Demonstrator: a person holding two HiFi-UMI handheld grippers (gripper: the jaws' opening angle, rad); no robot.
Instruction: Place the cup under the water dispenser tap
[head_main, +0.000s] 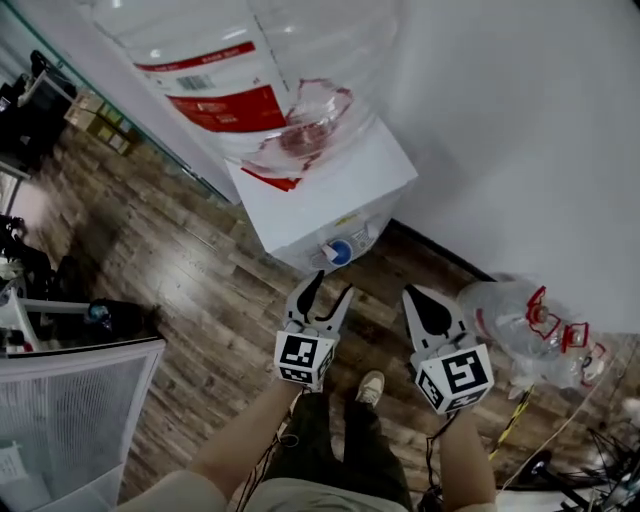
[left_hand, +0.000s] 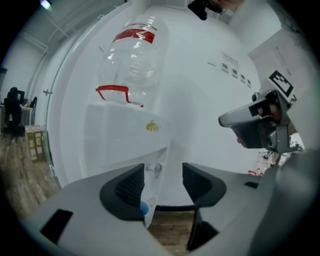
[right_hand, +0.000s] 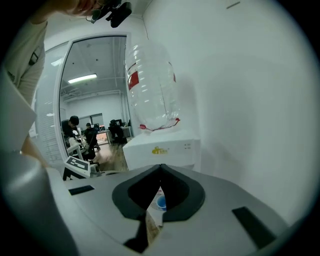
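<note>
A white water dispenser (head_main: 330, 200) stands against the wall with a large clear bottle (head_main: 250, 70) on top. In its front recess, under the metal tap (left_hand: 155, 169), sits a small round blue thing (head_main: 339, 252) that looks like the cup (left_hand: 145, 207); my jaws hide most of it. My left gripper (head_main: 320, 290) hangs in front of the recess, open, with nothing between its pads (left_hand: 163, 175). My right gripper (head_main: 427, 295) is beside it to the right, jaws shut tip to tip and empty (right_hand: 160, 170). Neither gripper touches the cup (right_hand: 161, 202).
Empty clear bottles (head_main: 530, 330) with red handles lie on the wooden floor right of the dispenser. A white mesh bin (head_main: 70, 400) stands at the lower left. My shoe (head_main: 370, 388) and cables (head_main: 520, 420) are below. People sit at desks (right_hand: 85, 132) beyond a glass door.
</note>
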